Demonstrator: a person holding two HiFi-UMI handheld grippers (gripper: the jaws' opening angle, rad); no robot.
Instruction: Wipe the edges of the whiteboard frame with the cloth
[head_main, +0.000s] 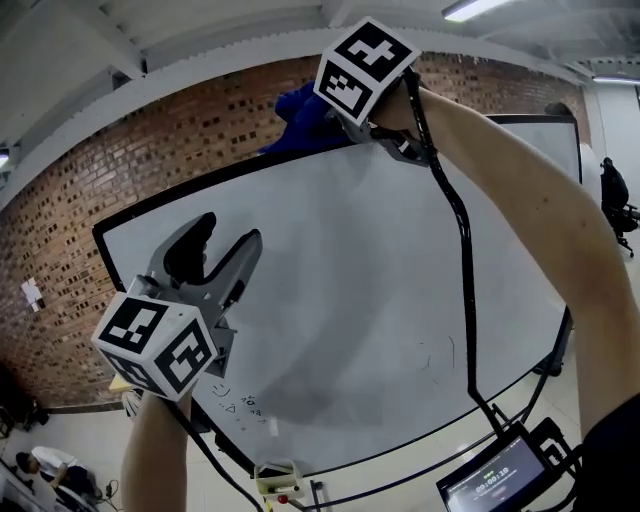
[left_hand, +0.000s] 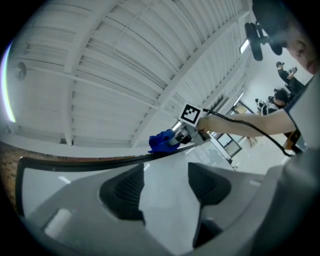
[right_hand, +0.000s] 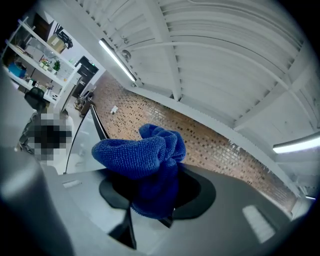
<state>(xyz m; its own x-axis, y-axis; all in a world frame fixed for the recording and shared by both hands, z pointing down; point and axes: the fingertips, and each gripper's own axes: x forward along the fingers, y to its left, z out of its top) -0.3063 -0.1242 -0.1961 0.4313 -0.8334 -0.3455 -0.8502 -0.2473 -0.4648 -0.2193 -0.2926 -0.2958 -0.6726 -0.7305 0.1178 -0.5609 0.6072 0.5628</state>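
The whiteboard (head_main: 360, 300) has a thin black frame (head_main: 200, 190), and it fills the head view. A bunched blue cloth (head_main: 298, 118) rests against the frame's top edge. My right gripper (head_main: 335, 120) is shut on that cloth, which bulges out between its jaws (right_hand: 145, 160). My left gripper (head_main: 222, 250) hovers in front of the board's lower left, open, with only white board behind its fingers. In the left gripper view, the cloth (left_hand: 161, 141) and right gripper (left_hand: 186, 131) sit on the top frame edge (left_hand: 100, 161), beyond the open left gripper (left_hand: 165, 187).
A brick wall (head_main: 130, 140) stands behind the board. A black cable (head_main: 462, 260) hangs from the right gripper across the board. Near the board's foot are a small screen (head_main: 495, 480) and a white device (head_main: 275, 478). A person (head_main: 40, 465) sits at the lower left. Faint marks (head_main: 235, 402) remain on the board.
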